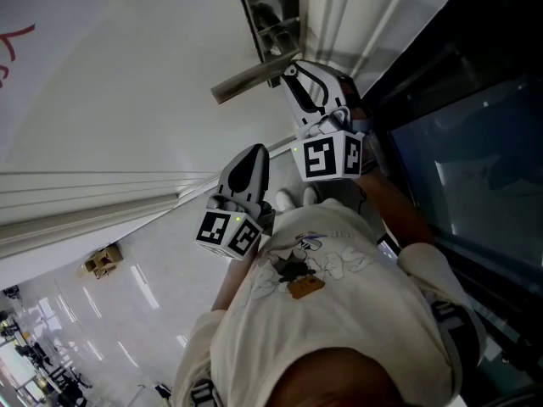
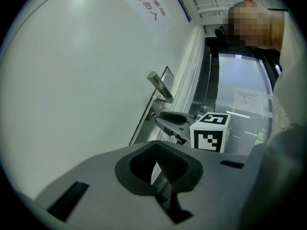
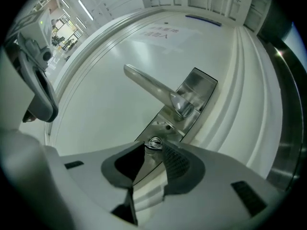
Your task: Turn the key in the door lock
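A silver lock plate [image 3: 184, 104] with a lever handle [image 3: 148, 85] is fixed to the white door [image 3: 110, 56]. Below the handle, the small silver key [image 3: 154, 143] sticks out of the keyhole. My right gripper [image 3: 154, 147] has its two tips on either side of the key's head and is shut on it. From the head view, the right gripper [image 1: 290, 69] reaches up to the lock plate [image 1: 270, 19] under the handle [image 1: 250, 79]. My left gripper [image 1: 254, 154] hangs lower and left, off the lock, its tips together on nothing. The left gripper [image 2: 158, 146] points along the door.
Ridged white door-frame mouldings [image 3: 242, 80] run beside the lock. A dark glass panel [image 1: 475, 142] lies to the right. A sign with red characters [image 2: 146, 6] is on the door. The person's pale shirt [image 1: 339, 312] fills the head view's bottom.
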Tool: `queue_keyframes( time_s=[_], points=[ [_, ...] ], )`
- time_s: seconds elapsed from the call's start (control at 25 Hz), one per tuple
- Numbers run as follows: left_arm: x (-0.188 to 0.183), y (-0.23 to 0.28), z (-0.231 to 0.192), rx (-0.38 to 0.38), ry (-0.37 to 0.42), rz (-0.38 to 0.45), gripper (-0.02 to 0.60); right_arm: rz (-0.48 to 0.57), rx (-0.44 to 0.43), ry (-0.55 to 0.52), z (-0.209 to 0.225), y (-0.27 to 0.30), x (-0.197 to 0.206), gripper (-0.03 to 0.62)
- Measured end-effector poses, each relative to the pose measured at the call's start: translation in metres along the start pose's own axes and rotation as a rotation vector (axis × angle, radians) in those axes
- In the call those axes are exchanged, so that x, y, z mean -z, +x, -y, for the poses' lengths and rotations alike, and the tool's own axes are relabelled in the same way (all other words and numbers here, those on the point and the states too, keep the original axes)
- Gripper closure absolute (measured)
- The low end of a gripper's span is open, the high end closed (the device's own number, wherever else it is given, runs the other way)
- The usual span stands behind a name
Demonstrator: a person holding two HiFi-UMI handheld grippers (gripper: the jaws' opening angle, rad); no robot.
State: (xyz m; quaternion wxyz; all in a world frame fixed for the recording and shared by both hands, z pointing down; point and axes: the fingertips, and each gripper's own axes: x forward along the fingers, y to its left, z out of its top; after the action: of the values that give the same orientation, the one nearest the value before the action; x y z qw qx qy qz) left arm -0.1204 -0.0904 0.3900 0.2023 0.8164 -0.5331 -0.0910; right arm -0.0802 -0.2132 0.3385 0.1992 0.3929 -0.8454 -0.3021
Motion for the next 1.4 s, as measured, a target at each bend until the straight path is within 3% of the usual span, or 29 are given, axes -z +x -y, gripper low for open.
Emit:
queue_keyframes(
  time_s=[0.24,0.48,0.56,0.64,0.84,1.04,1.16,1.4],
  points=[
    [0.0003,-0.0013,-0.0014,-0.001,-0.002,-0.004,0.577,-0.002,0.0,0.066,0.0008,0.0006,-0.0005,0.477],
    [0.0019,-0.0021,-0.0023,0.0,-0.009,-0.007,0.577,-0.028,0.064,-0.154,-0.0022,0.0011,-0.0016,0.471],
    [0.0022,-0.0025,-0.0033,0.002,-0.008,-0.004,0.577,-0.028,0.053,-0.154,-0.0028,0.0005,-0.0013,0.47],
    [0.002,-0.0028,-0.0042,0.001,-0.01,-0.003,0.577,-0.019,0.018,-0.066,-0.0019,-0.0018,-0.0005,0.464],
    [0.0042,-0.0025,-0.0056,-0.005,-0.018,-0.009,0.577,0.038,-0.088,0.333,0.0025,-0.0044,-0.002,0.456],
    [0.005,-0.0024,-0.0047,-0.006,-0.015,-0.004,0.577,0.044,-0.128,0.526,0.005,0.0027,-0.0001,0.471],
    [0.0046,-0.0036,-0.0049,-0.01,-0.012,-0.006,0.577,0.044,-0.115,0.502,0.0056,0.002,-0.0007,0.48],
    [0.0047,-0.0027,-0.0023,-0.006,-0.011,-0.012,0.577,0.003,-0.069,0.284,0.0025,0.0009,-0.0019,0.488]
  ],
)
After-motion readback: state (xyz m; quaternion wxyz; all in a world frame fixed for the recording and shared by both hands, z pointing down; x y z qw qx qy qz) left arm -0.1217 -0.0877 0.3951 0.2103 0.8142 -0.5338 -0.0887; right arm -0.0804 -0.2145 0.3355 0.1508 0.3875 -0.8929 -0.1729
